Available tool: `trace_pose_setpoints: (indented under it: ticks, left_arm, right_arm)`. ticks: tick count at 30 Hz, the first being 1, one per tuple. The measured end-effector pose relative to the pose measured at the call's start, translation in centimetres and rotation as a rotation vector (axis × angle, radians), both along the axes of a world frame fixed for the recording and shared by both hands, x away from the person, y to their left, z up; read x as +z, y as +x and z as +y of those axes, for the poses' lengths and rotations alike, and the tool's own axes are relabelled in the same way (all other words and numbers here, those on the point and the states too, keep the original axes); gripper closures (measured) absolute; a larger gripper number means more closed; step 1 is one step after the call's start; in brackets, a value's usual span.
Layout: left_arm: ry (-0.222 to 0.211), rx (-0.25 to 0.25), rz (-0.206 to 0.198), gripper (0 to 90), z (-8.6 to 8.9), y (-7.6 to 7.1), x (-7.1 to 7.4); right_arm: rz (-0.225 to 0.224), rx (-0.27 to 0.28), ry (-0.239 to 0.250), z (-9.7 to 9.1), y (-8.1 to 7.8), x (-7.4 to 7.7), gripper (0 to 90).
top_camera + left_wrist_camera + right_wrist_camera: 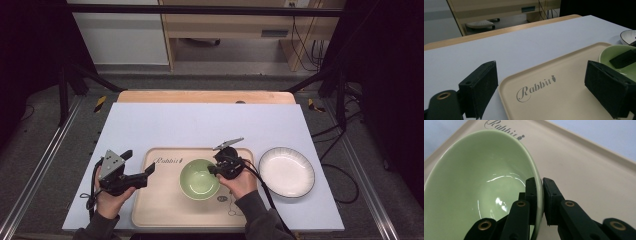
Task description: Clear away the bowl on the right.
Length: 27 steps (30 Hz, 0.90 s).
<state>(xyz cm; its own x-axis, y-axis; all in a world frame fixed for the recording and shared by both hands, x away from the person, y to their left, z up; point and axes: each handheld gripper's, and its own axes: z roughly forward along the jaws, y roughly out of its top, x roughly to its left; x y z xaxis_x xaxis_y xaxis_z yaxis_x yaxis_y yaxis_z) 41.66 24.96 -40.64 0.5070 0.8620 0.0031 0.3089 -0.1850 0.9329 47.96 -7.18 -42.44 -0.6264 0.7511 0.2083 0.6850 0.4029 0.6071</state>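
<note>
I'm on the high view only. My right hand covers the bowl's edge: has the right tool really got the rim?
Observer: Yes. In the right gripper view the right tool is shut on the green bowl, one jaw inside the rim, one outside.
Operator: And the left tool?
Observer: The left tool is open, its jaws wide apart over the tray's corner.
Operator: Holding the tray?
Observer: No; the left gripper view shows nothing between the jaws but the "Rabbit" lettering beyond them.

A white plate [286,171] with a dark rim lies right of the beige tray [160,207].
</note>
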Motion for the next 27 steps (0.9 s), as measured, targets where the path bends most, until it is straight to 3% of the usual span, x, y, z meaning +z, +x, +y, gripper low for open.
trace_pose_setpoints:
  ticks: [16, 27]
  left_arm:
    - [-0.001, 0.0, 0.001, 11.1, 0.0, 0.0, 0.0]
    - [0.002, 0.0, 0.001, 11.1, 0.0, 0.0, 0.0]
  right_arm:
    - [0.019, 0.017, -0.028, 0.4, 0.2, -1.0, 83.1]
    - [0.038, 0.007, -0.015, 0.1, 0.6, -1.6, 83.7]
